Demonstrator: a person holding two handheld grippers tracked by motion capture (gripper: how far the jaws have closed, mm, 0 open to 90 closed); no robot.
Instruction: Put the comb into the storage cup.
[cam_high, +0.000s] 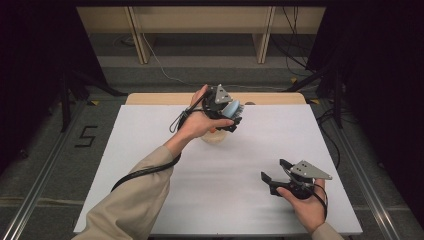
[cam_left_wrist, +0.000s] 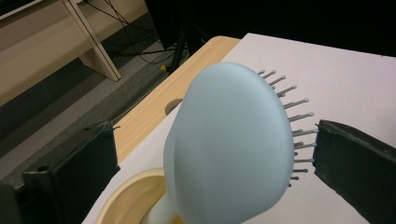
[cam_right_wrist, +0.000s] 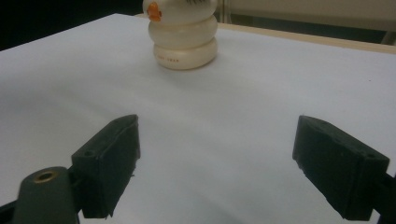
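A light blue hairbrush (cam_left_wrist: 233, 140) with grey bristles stands head up in a cream ringed holder (cam_left_wrist: 126, 196) at the far middle of the table. My left gripper (cam_left_wrist: 213, 133) is open around the brush head. Its right jaw is at the bristle tips and its left jaw stands clear of the smooth back. From above, the left gripper (cam_high: 231, 116) is over the holder (cam_high: 214, 137) with the brush (cam_high: 231, 107) between its jaws. My right gripper (cam_high: 273, 168) hovers open and empty at the near right. It (cam_right_wrist: 215, 126) faces the holder (cam_right_wrist: 184, 42), which has an orange spot near its top.
A white sheet (cam_high: 150, 150) covers the table, with a wooden strip (cam_high: 150, 98) showing along the far edge and a hole (cam_high: 248, 103) in it. Beyond stand bench legs (cam_high: 140, 35) and floor cables. A cable trails from the left gripper along the sleeve.
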